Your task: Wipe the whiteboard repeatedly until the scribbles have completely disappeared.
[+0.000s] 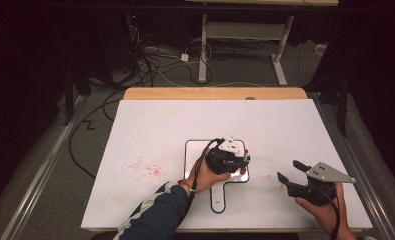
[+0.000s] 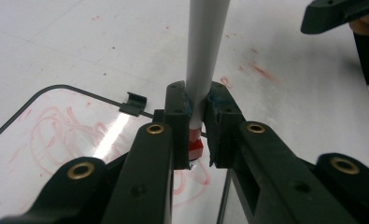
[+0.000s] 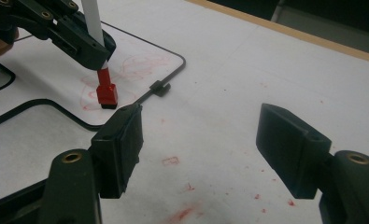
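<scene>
Marker pressed to the small whiteboard, red scribbles under its tip.

Left gripper [image 2: 197, 140] pinches the white marker [image 2: 203, 56] upright, red tip on the whiteboard [image 3: 140, 56] near its edge (by a small black clip). Right gripper [image 3: 201, 149] hovers spread wide and empty over the stained tabletop [image 1: 285, 125]. Pushing sideways could run the tip onto the tabletop, or tilt the marker in the jaws.

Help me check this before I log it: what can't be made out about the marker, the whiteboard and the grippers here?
- Marker: top cut off by the frame edge in the left gripper view; its red end sits half hidden between the left gripper jaws.
- Whiteboard: red scribbles too small in the high view, where hand and gripper cover it.
- Right gripper: body cut off at the bottom edge.
</scene>
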Demonstrator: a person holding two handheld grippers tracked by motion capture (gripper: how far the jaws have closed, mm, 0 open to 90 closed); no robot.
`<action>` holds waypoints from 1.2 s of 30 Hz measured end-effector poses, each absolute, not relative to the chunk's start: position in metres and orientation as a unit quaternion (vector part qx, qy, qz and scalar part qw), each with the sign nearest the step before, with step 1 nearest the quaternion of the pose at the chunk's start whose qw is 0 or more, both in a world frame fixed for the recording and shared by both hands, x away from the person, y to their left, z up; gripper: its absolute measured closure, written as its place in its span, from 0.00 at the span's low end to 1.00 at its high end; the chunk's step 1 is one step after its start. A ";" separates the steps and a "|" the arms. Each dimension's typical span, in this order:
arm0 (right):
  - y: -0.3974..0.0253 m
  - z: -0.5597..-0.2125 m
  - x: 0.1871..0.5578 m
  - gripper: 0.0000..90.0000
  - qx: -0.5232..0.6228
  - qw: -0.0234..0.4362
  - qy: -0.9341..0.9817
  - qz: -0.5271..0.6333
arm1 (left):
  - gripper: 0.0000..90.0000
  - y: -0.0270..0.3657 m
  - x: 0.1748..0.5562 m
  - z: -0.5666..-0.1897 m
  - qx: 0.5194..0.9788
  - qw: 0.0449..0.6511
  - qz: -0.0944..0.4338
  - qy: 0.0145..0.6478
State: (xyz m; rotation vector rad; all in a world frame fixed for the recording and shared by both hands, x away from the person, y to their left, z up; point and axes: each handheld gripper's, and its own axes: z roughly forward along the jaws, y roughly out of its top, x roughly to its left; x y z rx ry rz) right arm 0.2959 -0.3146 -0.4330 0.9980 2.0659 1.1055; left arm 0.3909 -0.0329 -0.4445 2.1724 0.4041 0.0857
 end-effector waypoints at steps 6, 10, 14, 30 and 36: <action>-0.314 -0.433 0.295 0.36 0.369 0.301 0.778 0.410 | 0.87 -0.019 0.400 -0.444 0.878 0.429 0.102 0.186; -0.314 -0.433 0.293 0.36 0.359 0.318 0.777 0.407 | 0.87 -0.002 0.414 -0.448 0.863 0.438 0.124 0.219; -0.313 -0.435 0.291 0.36 0.349 0.326 0.783 0.399 | 0.87 0.006 0.421 -0.452 0.852 0.452 0.118 0.237; -0.314 -0.435 0.288 0.36 0.342 0.320 0.788 0.400 | 0.88 -0.039 0.392 -0.453 0.870 0.465 0.050 0.153; -0.313 -0.438 0.290 0.36 0.346 0.318 0.787 0.399 | 0.88 -0.023 0.428 -0.452 0.864 0.461 0.079 0.188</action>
